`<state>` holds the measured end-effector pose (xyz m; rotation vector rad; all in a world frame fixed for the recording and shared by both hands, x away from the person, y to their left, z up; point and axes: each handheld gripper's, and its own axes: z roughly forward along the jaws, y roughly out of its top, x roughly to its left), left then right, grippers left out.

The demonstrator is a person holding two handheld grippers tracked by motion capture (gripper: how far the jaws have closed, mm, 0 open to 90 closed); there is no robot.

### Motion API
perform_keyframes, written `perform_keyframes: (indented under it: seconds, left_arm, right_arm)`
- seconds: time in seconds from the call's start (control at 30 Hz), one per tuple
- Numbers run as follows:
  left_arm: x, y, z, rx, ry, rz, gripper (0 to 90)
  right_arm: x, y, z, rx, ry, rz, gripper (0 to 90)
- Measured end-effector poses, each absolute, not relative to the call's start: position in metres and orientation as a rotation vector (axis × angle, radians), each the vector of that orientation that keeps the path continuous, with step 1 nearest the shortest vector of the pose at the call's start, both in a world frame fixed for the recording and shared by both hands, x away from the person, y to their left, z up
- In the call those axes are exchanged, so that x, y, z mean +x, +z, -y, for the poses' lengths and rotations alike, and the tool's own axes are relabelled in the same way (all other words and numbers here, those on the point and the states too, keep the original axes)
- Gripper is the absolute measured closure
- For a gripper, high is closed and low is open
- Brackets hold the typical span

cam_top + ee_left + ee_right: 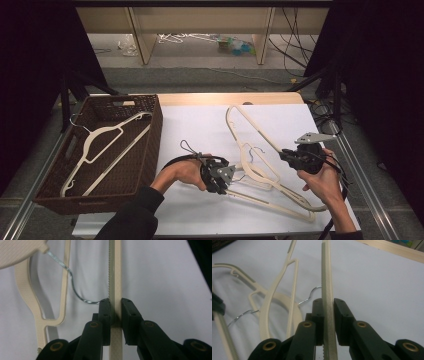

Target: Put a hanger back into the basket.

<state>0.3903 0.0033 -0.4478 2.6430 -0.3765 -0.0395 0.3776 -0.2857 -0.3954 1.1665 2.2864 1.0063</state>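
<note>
The top hanger lies on the white sheet at the middle of the table, tangled with other hangers under it. It is cream plastic, thin and stiff, shaped like a triangle, with a bent wire hook. One edge of its bar has tiny teeth like a saw, so it should not slip much. It looks light, but long and wobbly, so holding it in two spots is smart. The left gripper is at 6 o'clock of the pile, and its black jaws are squeezed onto a bar. The right gripper is at 3 o'clock, and its jaws pinch a bar too. Hooks could catch on each other. At 9 o'clock sits a brown woven basket with one hanger inside.
</note>
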Motion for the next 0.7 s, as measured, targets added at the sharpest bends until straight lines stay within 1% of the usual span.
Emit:
perform_keyframes:
  seconds: [0.1, 0.17, 0.2, 0.47, 0.6, 0.7]
  left_arm:
    - [0.389, -0.445, -0.005, 2.638, -0.013, 0.367, 78.7]
    - [0.388, -0.446, -0.005, 2.634, -0.014, 0.359, 78.7]
    - [0.387, -0.446, -0.005, 2.634, -0.019, 0.356, 78.7]
    - [0.387, -0.457, -0.003, 2.631, -0.038, 0.336, 78.7]
    - [0.388, -0.464, -0.002, 2.637, -0.039, 0.326, 78.6]
    - [0.388, -0.467, -0.002, 2.636, -0.038, 0.317, 78.4]
  right_arm:
    - [0.377, -0.397, 0.284, 1.187, 1.021, -2.278, 80.2]
    - [0.378, -0.395, 0.284, 1.123, 1.065, -2.284, 80.3]
    - [0.375, -0.392, 0.283, 1.155, 1.086, -2.269, 80.4]
    - [0.368, -0.370, 0.273, 1.029, 1.193, -2.227, 81.0]
    - [0.365, -0.361, 0.276, 1.026, 1.193, -2.192, 81.6]
    - [0.366, -0.360, 0.286, 1.056, 1.217, -2.165, 81.8]
